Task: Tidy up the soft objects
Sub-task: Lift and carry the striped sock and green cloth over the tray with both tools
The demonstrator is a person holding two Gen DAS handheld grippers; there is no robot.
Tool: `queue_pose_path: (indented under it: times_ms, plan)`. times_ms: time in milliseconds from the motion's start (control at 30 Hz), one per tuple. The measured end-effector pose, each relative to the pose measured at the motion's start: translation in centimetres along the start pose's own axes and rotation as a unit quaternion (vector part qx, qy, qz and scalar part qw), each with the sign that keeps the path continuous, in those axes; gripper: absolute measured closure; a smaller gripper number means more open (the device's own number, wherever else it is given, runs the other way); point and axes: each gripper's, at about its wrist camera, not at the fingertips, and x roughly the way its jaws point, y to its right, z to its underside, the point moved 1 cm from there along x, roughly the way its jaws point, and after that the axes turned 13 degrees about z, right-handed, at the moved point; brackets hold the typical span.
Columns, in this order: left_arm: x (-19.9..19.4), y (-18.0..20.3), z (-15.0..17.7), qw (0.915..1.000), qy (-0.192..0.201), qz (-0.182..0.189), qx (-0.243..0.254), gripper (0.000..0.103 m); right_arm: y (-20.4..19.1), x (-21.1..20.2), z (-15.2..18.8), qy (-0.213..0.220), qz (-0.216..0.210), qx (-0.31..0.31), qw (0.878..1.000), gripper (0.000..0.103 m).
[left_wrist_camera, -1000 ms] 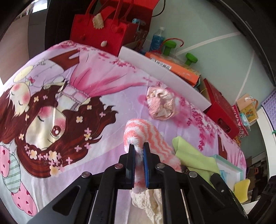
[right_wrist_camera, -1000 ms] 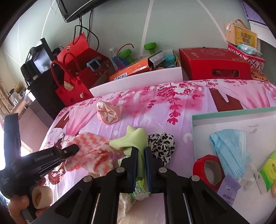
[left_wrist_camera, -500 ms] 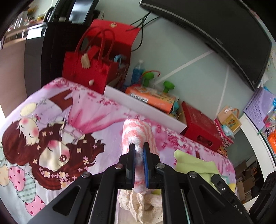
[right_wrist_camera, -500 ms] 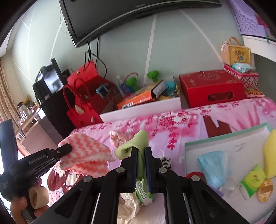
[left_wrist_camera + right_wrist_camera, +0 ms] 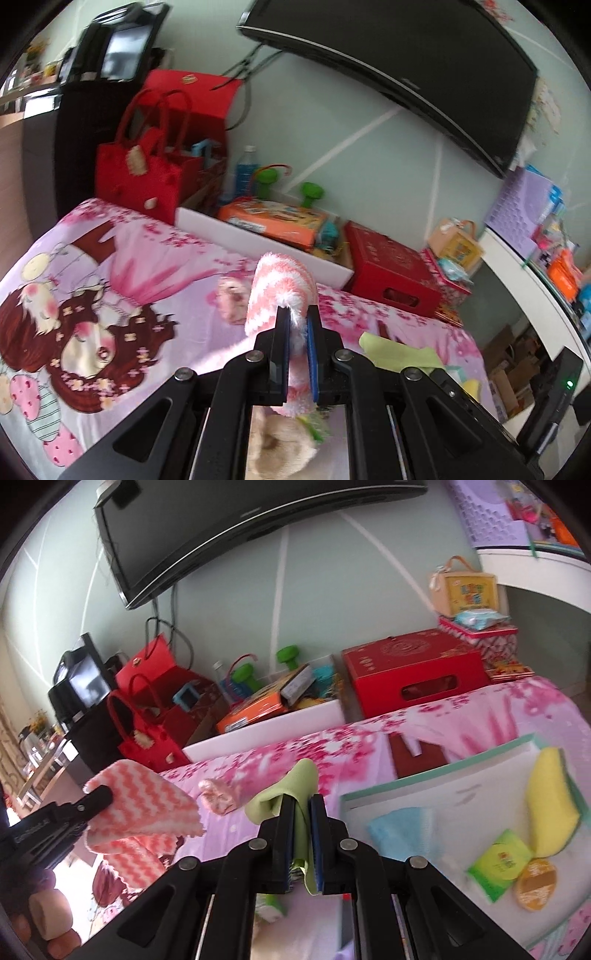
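Observation:
My left gripper (image 5: 295,314) is shut on a pink-and-white zigzag fluffy cloth (image 5: 282,284) and holds it up above the pink cartoon bedsheet (image 5: 110,295). The same cloth (image 5: 147,808) shows at the left of the right wrist view, hanging from the left gripper (image 5: 99,797). My right gripper (image 5: 303,801) is shut on a light green cloth (image 5: 295,786), lifted above the sheet. The green cloth (image 5: 399,354) also shows in the left wrist view. A small pink crumpled cloth (image 5: 218,797) lies on the sheet between the two.
A teal-rimmed white tray (image 5: 424,786) at right holds a blue face mask (image 5: 402,830), yellow sponge (image 5: 550,808) and green wipes pack (image 5: 498,860). Behind the bed stand red bags (image 5: 144,173), a white box (image 5: 258,236) and a red box (image 5: 413,672).
Both grippers have risen with their cloths; the pink zigzag cloth and the green cloth now hang clear of the sheet. The views tilted up toward the wall and TV.

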Motion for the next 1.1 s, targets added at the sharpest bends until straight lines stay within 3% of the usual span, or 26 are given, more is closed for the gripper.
queue_pose_path:
  times_ms: [267,600,767,900,1100]
  plan:
    - [1.6,5.3,1.3,0.9961,-0.025,0.074,0.042,0.095,6.1,-1.1,-1.2,0.017,0.065,0.049,0.997,0.094]
    - [3.8,12.6,4.3,0.9795,-0.051,0.162,0.109,0.095,12.9,-2.5,-1.6,0.026,0.119,0.114,0.986,0.094]
    - [7.1,12.5,6.0,0.9733,-0.079,0.199,0.083,0.095,14.2,-2.6,-1.5,0.024,0.145,0.117,0.982,0.094]
    - [10.9,11.2,8.2,0.9752,-0.135,0.161,0.068,0.095,14.9,-2.0,-1.0,0.010,0.156,0.120,0.980,0.094]
    - [13.0,10.9,9.7,0.9740,-0.174,0.117,0.084,0.095,14.9,-0.1,-0.2,-0.026,0.163,0.109,0.980,0.094]
